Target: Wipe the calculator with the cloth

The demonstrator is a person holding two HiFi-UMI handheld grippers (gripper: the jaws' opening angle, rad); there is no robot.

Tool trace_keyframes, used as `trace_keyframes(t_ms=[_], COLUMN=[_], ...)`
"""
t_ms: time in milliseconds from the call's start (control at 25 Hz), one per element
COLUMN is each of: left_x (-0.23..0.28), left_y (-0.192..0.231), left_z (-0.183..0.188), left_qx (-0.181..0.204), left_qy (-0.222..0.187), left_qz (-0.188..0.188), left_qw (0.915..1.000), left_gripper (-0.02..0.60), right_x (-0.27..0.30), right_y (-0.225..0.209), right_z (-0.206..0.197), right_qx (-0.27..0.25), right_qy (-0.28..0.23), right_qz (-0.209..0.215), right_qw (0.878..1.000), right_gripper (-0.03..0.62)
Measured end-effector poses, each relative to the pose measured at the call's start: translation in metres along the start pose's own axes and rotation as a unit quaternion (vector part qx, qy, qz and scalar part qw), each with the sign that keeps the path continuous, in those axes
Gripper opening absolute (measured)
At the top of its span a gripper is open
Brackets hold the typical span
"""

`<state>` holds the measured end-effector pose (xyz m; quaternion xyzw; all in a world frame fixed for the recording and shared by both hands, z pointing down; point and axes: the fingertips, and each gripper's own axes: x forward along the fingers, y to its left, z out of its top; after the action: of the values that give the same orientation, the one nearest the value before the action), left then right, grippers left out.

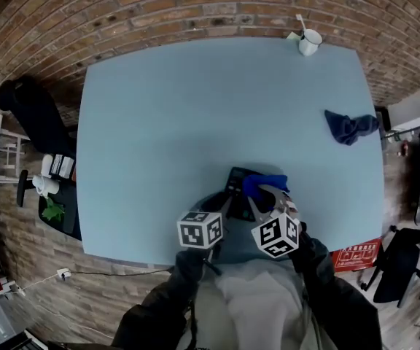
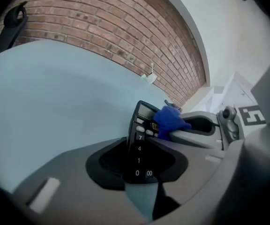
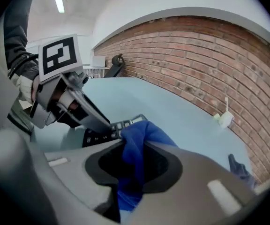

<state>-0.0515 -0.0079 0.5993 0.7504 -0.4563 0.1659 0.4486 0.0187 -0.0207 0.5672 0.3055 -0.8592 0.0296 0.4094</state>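
Observation:
A dark calculator [image 1: 238, 184] lies near the front edge of the pale blue table [image 1: 195, 108]. My left gripper [image 1: 228, 203] is shut on its near end; in the left gripper view the key rows of the calculator [image 2: 140, 144] run up between the jaws of that gripper [image 2: 142, 162]. My right gripper [image 1: 265, 195] is shut on a bright blue cloth [image 1: 265, 183]. The bunched cloth [image 3: 139, 135] rests on the calculator's upper part [image 3: 121, 124], next to its display. The left gripper's fingers [image 3: 95, 117] cover the calculator's lower keys in the right gripper view.
A second, dark blue cloth [image 1: 350, 127] lies crumpled at the table's right edge. A white mug [image 1: 310, 42] with a stick in it stands at the far right corner. Brick wall lies behind the table, and a black chair [image 1: 31, 111] to its left.

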Motion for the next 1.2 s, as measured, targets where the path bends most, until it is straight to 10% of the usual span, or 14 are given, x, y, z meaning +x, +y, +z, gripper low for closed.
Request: trace_keyframes(t_ms=[160, 320, 440, 640, 760, 880, 1080, 1200], left_x=[-0.002, -0.007, -0.014, 0.002, 0.003, -0.011, -0.009, -0.014], left_y=[0.003, -0.004, -0.003, -0.028, -0.041, -0.044, -0.033, -0.044], left_z=[0.002, 0.009, 0.022, 0.01, 0.004, 0.017, 0.032, 0.036], left_qx=[-0.011, -0.038, -0.051, 0.038, 0.047, -0.054, -0.135, -0.198], left_qy=[0.004, -0.011, -0.033, 0.067, 0.073, 0.002, -0.063, -0.067], left_qz=[-0.014, -0.082, -0.141, -0.183, -0.207, -0.286, -0.301, -0.377], left_qw=[0.9998, 0.9958, 0.9881, 0.98, 0.9745, 0.9567, 0.9421, 0.9023], left_gripper=[0.123, 0.188, 0.288, 0.323, 0.373, 0.365, 0.252, 0.108], right_x=[-0.044, -0.063, -0.037, -0.009, -0.008, -0.011, -0.02, -0.022], right_y=[-0.022, -0.078, -0.092, -0.08, -0.079, -0.076, -0.045, -0.039], right_z=[-0.038, -0.046, -0.053, -0.036, -0.032, -0.031, -0.023, -0.022], right_qx=[0.123, 0.324, 0.39, 0.456, 0.541, 0.605, 0.636, 0.662], right_qy=[-0.014, -0.145, -0.148, -0.161, -0.194, -0.233, -0.247, -0.274], right_qz=[-0.011, -0.039, 0.022, 0.114, 0.132, 0.183, 0.293, 0.34], right_qw=[0.992, 0.934, 0.909, 0.868, 0.808, 0.739, 0.67, 0.609], right_gripper=[0.091, 0.091, 0.091, 0.091, 0.091, 0.092, 0.091, 0.091])
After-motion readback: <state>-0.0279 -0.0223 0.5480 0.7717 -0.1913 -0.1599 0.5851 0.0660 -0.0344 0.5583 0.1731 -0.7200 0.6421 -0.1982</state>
